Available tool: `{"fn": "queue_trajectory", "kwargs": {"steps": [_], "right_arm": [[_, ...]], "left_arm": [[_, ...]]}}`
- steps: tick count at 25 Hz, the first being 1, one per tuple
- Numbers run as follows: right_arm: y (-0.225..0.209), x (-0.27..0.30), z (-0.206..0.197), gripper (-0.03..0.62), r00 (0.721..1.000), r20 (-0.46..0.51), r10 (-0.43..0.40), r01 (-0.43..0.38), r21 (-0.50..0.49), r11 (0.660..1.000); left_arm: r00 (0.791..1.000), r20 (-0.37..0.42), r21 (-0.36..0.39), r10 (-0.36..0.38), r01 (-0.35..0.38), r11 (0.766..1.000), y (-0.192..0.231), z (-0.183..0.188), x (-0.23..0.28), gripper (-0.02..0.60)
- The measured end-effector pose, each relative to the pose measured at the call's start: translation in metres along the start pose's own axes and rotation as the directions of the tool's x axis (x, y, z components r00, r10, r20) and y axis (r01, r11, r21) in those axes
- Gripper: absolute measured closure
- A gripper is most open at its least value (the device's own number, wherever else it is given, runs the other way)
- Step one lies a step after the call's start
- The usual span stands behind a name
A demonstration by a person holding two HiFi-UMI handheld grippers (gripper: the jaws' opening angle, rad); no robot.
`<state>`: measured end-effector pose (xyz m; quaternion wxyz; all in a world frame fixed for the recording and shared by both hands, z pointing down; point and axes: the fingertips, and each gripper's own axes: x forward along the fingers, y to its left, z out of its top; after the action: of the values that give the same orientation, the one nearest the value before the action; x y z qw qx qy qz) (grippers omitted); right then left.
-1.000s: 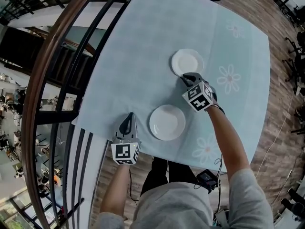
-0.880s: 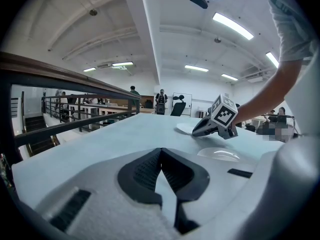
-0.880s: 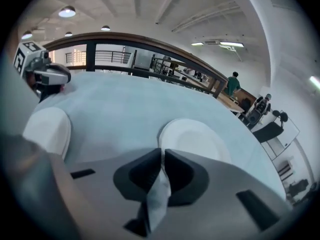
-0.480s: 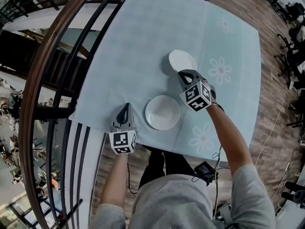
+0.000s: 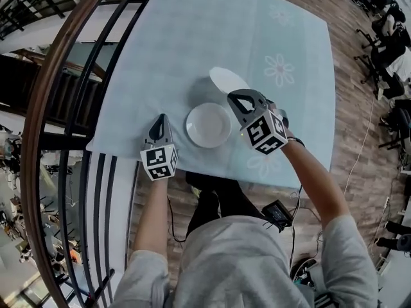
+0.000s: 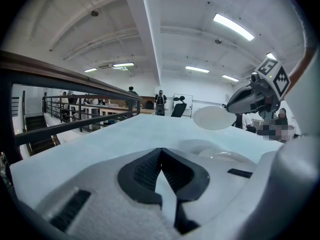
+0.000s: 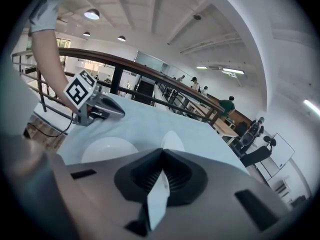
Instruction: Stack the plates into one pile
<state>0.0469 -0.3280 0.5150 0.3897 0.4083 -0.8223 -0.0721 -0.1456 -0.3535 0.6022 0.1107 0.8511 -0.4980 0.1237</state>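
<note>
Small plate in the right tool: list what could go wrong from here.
The right tool pinches the small plate only by its rim, tilted above the table; it could swing or slip out.
Lowered off-centre or hard, it might chip or shove the larger plate, which lies near the table's front edge.
The left tool rests close beside that plate and may get bumped.

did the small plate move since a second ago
Yes. The small plate, pinched in the right gripper, has left its spot beside the flower print and come nearer the big plate, lifted off the tablecloth and tilted.
</note>
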Motion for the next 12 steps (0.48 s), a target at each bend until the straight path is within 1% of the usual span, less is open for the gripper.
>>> {"fn": "queue_trajectory", "kwargs": {"steps": [5,12], "right_arm": [[0.035,-0.024,0.005,0.566,0.999,0.035,0.033,-0.032,-0.039,0.999],[0.076,-0.024,-0.002,0.565,0.996,0.033,0.087,-0.083,-0.086,0.993]], "left_arm": [[1.000,0.004,0.001,0.003,-0.003,1.000,-0.009,-0.003,0.006,0.563],[1.000,0.003,-0.002,0.010,-0.010,1.000,-0.014,-0.001,0.015,0.563]]}}
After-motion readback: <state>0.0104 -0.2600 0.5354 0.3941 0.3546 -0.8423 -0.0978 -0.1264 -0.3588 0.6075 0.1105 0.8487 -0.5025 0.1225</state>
